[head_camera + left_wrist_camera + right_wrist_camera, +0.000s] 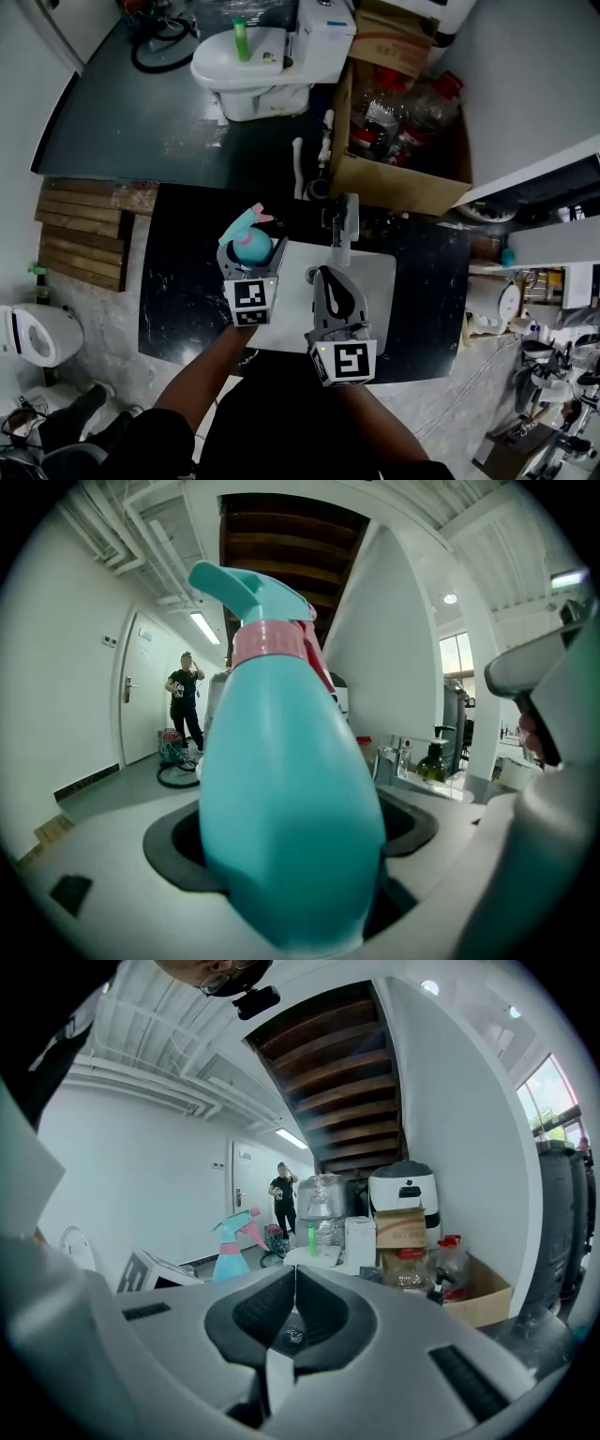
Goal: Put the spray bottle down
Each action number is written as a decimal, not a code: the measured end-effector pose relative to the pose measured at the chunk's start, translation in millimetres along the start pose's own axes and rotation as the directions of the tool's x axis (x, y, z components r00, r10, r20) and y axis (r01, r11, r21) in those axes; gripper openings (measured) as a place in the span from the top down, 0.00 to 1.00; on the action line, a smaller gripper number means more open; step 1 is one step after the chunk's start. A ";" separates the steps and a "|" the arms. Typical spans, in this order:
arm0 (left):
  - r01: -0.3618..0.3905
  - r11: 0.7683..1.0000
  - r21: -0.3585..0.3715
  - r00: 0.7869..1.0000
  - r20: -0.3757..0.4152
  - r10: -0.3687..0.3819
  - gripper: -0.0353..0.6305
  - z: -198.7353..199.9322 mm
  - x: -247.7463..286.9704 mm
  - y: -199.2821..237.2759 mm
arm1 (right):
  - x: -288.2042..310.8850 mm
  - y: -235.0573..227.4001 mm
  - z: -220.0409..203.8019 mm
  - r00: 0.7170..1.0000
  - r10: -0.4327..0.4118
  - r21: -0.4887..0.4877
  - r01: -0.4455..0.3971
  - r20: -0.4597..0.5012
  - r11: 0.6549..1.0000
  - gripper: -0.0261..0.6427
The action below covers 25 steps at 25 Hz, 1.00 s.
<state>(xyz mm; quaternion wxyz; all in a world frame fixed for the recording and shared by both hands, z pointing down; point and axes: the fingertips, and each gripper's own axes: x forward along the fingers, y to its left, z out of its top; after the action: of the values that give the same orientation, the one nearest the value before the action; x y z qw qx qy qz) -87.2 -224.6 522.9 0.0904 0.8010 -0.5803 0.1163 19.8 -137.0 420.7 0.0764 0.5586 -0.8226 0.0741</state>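
Black speckled countertop (187, 281) runs across the middle of the room with a white sink (375, 277) set into it and a faucet (345, 225) at the sink's far edge. Beyond it stand a white toilet (253, 66) on the dark floor, with a green bottle (241, 37) upright on its lid, and a cardboard box (398, 183) crowded with bottles. A wooden pallet (80, 234) lies off to the left. The person stands at the counter with a gripper in each hand. The left gripper (249, 262) is clamped on the spray bottle (251, 242), its two jaws pressed against the rounded teal body from either side. The bottle stands upright, pink collar and teal trigger head on top, at the sink's left edge where white meets black; I can't tell whether its base touches the surface. The right gripper (328, 281) is over the sink basin just beside it, jaws closed flat against each other with nothing between them. Far down the corridor a person (185, 700) in dark clothes stands near a door.
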 end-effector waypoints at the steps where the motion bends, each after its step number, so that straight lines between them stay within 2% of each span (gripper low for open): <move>1: -0.002 1.000 0.009 1.000 -0.003 0.002 0.27 -1.8 5.7 -2.1 | 3.9 -4.0 -0.2 1.000 0.003 0.000 -0.003 0.001 1.000 0.94; 9: -0.033 0.999 0.020 0.997 -0.071 0.035 0.27 -16.1 45.1 -14.5 | 28.1 -34.0 -10.1 1.000 -0.017 0.000 0.017 0.004 1.000 0.94; 18: -0.017 1.000 -0.004 0.999 -0.035 0.017 0.27 -29.4 79.9 -23.6 | 40.1 -42.9 -20.6 1.000 -0.009 -0.014 0.008 -0.030 1.000 0.94; 25: -0.035 0.998 0.056 0.998 -0.045 0.038 0.27 -39.1 96.2 -30.0 | 45.4 -41.0 -17.1 1.000 0.010 0.016 -0.009 -0.020 1.000 0.93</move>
<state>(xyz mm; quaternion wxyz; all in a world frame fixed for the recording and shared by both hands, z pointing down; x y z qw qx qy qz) -33.0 -291.8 588.1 0.0793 0.7895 -0.5892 0.1522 42.1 -189.7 448.5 0.0798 0.5545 -0.8238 0.0867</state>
